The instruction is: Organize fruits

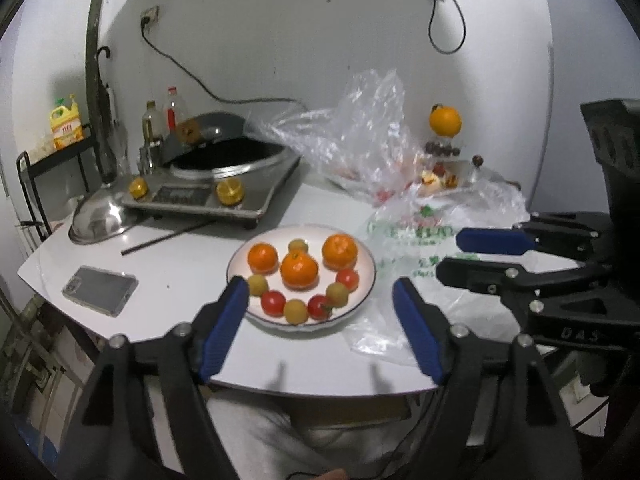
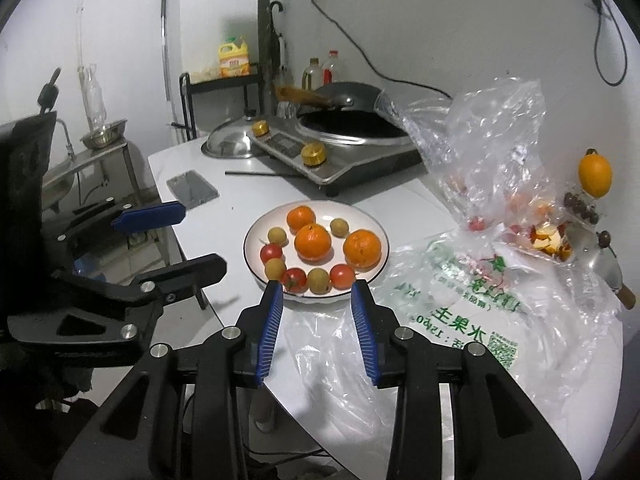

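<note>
White plate (image 1: pixel 370 276) of fruit, left tool (image 1: pixel 320 292) wide, empty, right tool (image 2: pixel 316 292) narrower, empty, sink (image 2: pixel 60 178) perhaps, right view only.

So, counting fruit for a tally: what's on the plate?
On the plate: three oranges, four small tomatoes and four yellowish round fruits. Nothing beneath them can be seen.

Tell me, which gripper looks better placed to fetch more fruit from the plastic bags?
Probably the right gripper: the plastic bags lie on its side of the plate, and its jaws are empty. The left gripper sits across the plate from them.
</note>
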Motion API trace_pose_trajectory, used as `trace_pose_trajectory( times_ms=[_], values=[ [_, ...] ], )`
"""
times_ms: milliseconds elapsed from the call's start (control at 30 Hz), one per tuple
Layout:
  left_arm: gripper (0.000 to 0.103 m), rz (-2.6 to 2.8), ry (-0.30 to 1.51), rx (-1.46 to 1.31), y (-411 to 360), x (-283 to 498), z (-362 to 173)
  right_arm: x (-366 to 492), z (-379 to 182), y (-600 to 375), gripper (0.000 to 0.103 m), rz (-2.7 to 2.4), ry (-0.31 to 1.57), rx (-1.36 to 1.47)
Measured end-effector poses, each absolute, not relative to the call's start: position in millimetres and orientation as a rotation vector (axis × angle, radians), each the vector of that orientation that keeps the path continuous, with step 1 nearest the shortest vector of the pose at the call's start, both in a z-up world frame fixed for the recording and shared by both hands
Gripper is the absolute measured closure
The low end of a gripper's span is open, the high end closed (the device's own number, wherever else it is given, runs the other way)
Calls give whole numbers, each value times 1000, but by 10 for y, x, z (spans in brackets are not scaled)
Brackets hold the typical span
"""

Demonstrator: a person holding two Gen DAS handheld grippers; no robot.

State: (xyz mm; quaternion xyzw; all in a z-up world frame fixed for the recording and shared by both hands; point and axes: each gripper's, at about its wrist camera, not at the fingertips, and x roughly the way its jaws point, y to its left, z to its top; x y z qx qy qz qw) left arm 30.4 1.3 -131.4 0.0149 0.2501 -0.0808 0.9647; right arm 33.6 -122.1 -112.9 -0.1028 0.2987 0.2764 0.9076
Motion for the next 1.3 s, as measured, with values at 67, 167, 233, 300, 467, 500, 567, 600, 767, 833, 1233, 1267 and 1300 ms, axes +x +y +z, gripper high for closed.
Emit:
trace_pose_trajectory(
  times_ms=[67,167,233,300,467,500,567,600,767,833,1233,1267,1300],
  values=[
    [24,-167,485,30,4,256,-1233,316,-1052,-1258,56,557,601,-201],
    [23,-165,459,51,-26,193,-1098,272,-913,-1312,47,540,563,-194],
    [23,-162,434,61,-47,155,-993,251,-830,-1335,46,529,542,-193],
    [21,-157,402,66,-46,120,-890,224,-729,-1362,44,515,512,-190],
    [10,-137,306,59,-23,16,-560,165,-468,-1426,43,489,438,-169],
    [10,-141,294,61,-28,2,-509,161,-433,-1439,42,484,428,-167],
    [9,-145,284,68,-49,-9,-418,129,-328,-1478,32,475,400,-163],
    [9,-146,272,62,-56,-24,-355,119,-282,-1494,30,473,389,-160],
    [2,-132,220,22,-31,-103,-122,76,-26,-1585,16,435,335,-135],
    [2,-103,211,26,-36,-109,-36,57,61,-1629,16,414,313,-119],
    [1,-30,135,42,-67,-188,343,-13,530,-1769,16,342,182,-116],
    [1,-25,124,44,-74,-212,383,-19,561,-1780,16,338,173,-113],
    [1,-20,114,43,-77,-235,414,-17,581,-1787,16,335,166,-111]
  ],
)
